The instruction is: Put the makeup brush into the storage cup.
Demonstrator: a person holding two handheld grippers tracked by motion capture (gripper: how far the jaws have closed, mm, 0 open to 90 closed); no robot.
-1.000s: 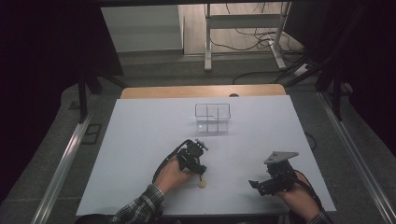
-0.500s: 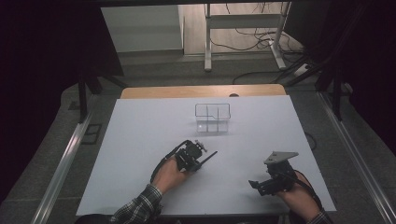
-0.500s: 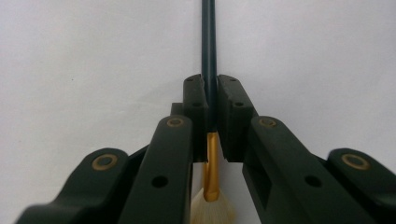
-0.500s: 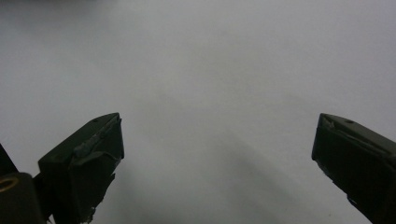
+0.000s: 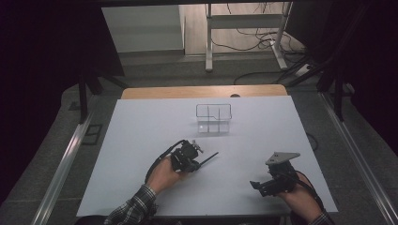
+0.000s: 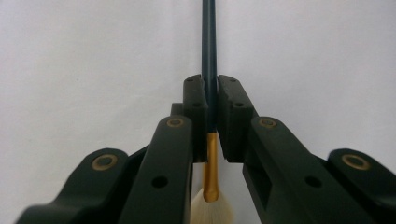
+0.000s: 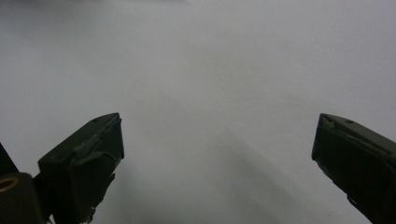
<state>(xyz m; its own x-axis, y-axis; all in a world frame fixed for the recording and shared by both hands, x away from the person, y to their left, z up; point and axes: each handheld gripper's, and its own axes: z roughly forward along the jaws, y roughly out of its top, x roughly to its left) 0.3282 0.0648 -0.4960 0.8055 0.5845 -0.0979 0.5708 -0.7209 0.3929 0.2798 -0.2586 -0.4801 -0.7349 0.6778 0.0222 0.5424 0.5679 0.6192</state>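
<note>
**Brush clamped in the left gripper, right gripper idle**

Fingers (image 6: 196,107) of my left gripper (image 6: 211,105) are clenched on the brush (image 6: 208,56). They have just been closing, and in the left gripper view the two black pads now press on the dark handle from both sides, right where it meets the gold ferrule (image 6: 211,163). White bristles (image 6: 212,210) fan out at the bottom of that view, on my side of the pads, while the handle runs straight ahead and away over the white table (image 6: 84,56).

From the high view I see the left gripper (image 5: 187,157) near the table's middle, a little toward my side, with my left hand (image 5: 162,174) wrapped behind it. The brush's handle (image 5: 209,157) sticks out of it as a thin dark line slanting up and to the right, pointing roughly toward the clear container (image 5: 214,118). That container stands farther out on the table, well apart from the brush tip, and shows thin dividing walls inside. I cannot tell from these views whether the brush is clear of the tabletop or touching it.

My right gripper (image 5: 263,185) sits near the table's front right, held in my right hand (image 5: 300,197), well apart from the left one. In the right gripper view its fingers (image 7: 88,154) are spread wide with nothing but bare tabletop between them.
</note>
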